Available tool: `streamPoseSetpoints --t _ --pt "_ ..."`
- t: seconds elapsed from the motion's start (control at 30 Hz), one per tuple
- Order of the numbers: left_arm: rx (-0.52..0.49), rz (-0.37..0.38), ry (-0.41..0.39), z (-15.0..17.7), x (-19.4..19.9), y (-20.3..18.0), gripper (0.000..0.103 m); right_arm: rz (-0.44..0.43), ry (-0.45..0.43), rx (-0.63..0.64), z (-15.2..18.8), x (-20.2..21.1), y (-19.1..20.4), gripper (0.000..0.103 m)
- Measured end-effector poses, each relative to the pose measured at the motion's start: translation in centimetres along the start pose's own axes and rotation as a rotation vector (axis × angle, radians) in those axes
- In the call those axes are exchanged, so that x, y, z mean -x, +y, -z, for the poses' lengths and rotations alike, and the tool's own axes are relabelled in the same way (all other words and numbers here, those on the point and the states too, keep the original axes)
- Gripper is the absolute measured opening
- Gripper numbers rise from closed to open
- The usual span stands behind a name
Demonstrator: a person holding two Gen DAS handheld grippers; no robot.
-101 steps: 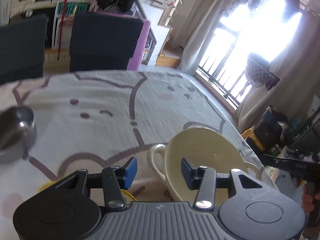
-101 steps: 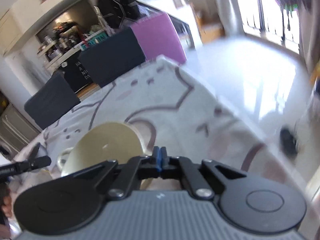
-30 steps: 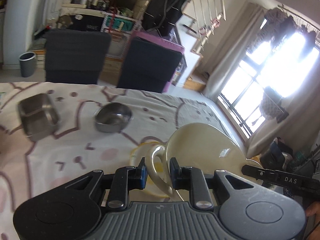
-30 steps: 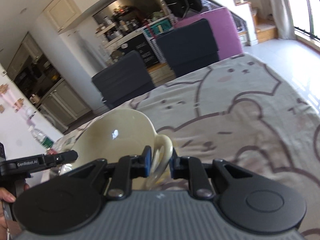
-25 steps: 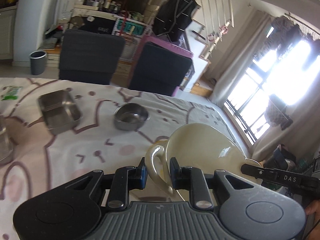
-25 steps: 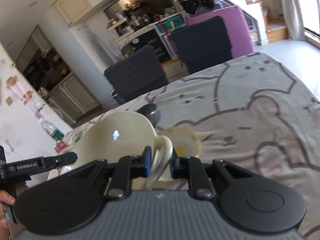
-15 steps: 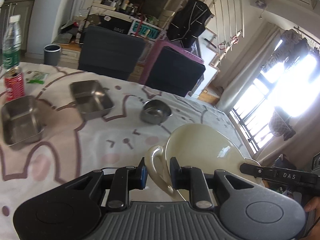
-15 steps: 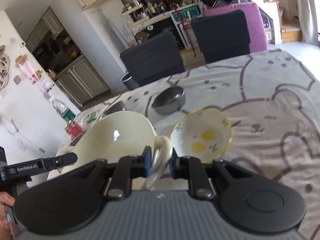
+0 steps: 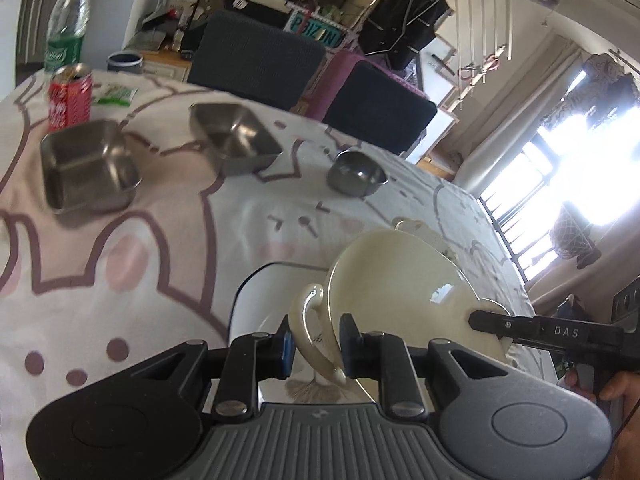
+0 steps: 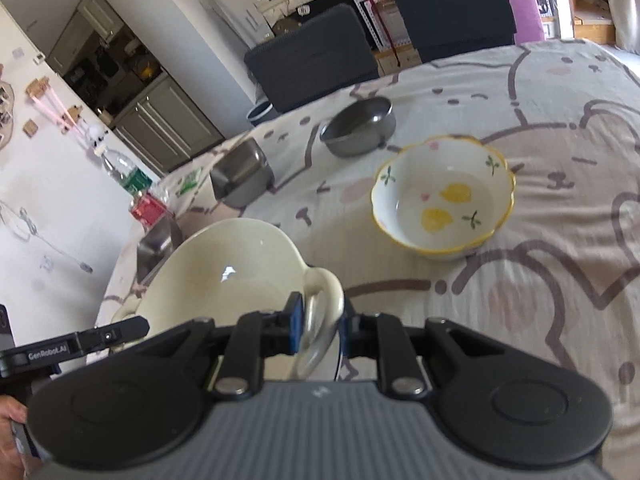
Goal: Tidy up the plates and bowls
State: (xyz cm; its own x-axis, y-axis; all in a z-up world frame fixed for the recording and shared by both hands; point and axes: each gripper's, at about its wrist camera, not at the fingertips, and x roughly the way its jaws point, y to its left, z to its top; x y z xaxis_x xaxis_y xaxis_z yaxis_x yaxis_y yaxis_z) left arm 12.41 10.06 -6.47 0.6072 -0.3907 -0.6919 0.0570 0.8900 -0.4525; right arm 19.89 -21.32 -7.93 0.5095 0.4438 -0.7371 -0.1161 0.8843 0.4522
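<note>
The task looked to be in an early-to-middle stage. The left hand-held gripper [image 9: 314, 346] was clamped on one loop handle of the cream bowl [image 9: 394, 280], and the right hand-held gripper [image 10: 320, 328] was clamped on the opposite handle, so the bowl hung between them above the desk [image 9: 160, 240], tilted and not set down. In the left wrist view it sat right over a white plate [image 9: 250, 304] with a dark rim; whether the bowl touched the plate could not be told. Nothing appeared stacked yet: the flowered bowl [image 10: 444, 204], the round steel bowl [image 9: 356, 174] and two square steel trays [image 9: 86, 166] [image 9: 234, 138] each stood apart on the cloth. Judging from that, nearly all the sorting was left, with this bowl probably about to be placed on or by the plate.

Compared with a second earlier, both grips were unchanged, pads on the same handles. The view had swept sideways along the desk: the second tray, a red can [image 9: 70, 96] and a water bottle [image 9: 66, 20] had come into the left view, as had the white plate below the bowl. In the right view the flowered bowl and the steel bowl had appeared, where only cloth had shown.
</note>
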Motion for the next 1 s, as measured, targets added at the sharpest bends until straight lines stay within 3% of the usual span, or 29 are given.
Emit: streamPoseSetpoints --t 0.57,1.0 --pt "0.105 -0.064 0.093 0.1 -2.3 4.8 0.025 0.037 0.121 0.07 1.0 -3.5 2.8 0.022" --pt "0.093 -0.101 0.147 -0.3 -4.8 4.9 0.029 0.099 0.164 0.103 0.6 -4.6 3.2 0.022"
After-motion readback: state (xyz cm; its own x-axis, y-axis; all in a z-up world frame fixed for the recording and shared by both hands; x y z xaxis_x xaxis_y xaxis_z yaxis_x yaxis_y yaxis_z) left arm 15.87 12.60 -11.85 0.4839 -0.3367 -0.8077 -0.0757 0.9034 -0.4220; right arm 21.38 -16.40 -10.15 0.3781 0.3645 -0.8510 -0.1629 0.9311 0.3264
